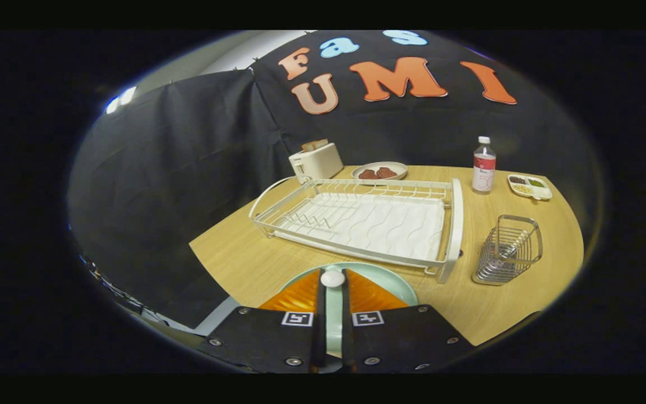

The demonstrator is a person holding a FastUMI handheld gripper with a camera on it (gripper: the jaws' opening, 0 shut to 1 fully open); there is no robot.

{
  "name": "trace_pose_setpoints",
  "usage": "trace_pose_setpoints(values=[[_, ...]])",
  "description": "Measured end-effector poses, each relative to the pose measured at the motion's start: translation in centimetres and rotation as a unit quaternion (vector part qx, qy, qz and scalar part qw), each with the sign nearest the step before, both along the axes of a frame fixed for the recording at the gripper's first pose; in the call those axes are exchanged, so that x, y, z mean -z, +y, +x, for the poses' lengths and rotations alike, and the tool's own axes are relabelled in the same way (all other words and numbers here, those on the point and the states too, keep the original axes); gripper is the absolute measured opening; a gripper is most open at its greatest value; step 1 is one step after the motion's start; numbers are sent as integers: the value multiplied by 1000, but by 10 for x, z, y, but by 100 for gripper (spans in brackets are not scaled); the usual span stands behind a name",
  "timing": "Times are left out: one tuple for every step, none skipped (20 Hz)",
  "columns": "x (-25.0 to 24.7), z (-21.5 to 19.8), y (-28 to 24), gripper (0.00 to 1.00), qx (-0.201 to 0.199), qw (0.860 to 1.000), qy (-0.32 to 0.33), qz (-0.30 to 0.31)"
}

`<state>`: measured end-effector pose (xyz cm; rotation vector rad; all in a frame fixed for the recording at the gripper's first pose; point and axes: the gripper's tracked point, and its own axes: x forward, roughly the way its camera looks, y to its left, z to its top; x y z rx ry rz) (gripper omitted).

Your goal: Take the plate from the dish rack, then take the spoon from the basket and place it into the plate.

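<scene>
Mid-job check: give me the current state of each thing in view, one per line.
tool: fingers nearly closed on a small white spoon end.
spoon: held between the fingers, over the green plate.
green plate: on the table, out of the rack.
dish rack: empty.
wire basket: upright, empty.
bottle: upright, capped.
toaster: bread in slots.

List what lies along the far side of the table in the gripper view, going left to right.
Toaster → plate of brown food → bottle → divided snack tray. Nearer, the gripper holds a white spoon end between its fingers, over the pale green plate.
</scene>
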<state>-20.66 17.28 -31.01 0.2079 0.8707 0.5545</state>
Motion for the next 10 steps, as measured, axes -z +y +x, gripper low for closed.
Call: trace_pose_setpoints(values=[[2,-2,1,11,0,1000,4,4],[4,-4,4,12,-2,1000,10,8],[3,-7,6,12,-2,1000,14,16],[4,-9,8,13,-4,1000,16,17],[5,-10,6,13,-5,1000,16,13],[10,-12,4,13,-6,1000,21,7],[13,-14,1,14,-6,1000,25,3],[17,-16,-1,15,-7,999,32,0],[20,-20,-4,16,-6,999,38,-1],[22,-21,-7,17,-1,999,45,-1]])
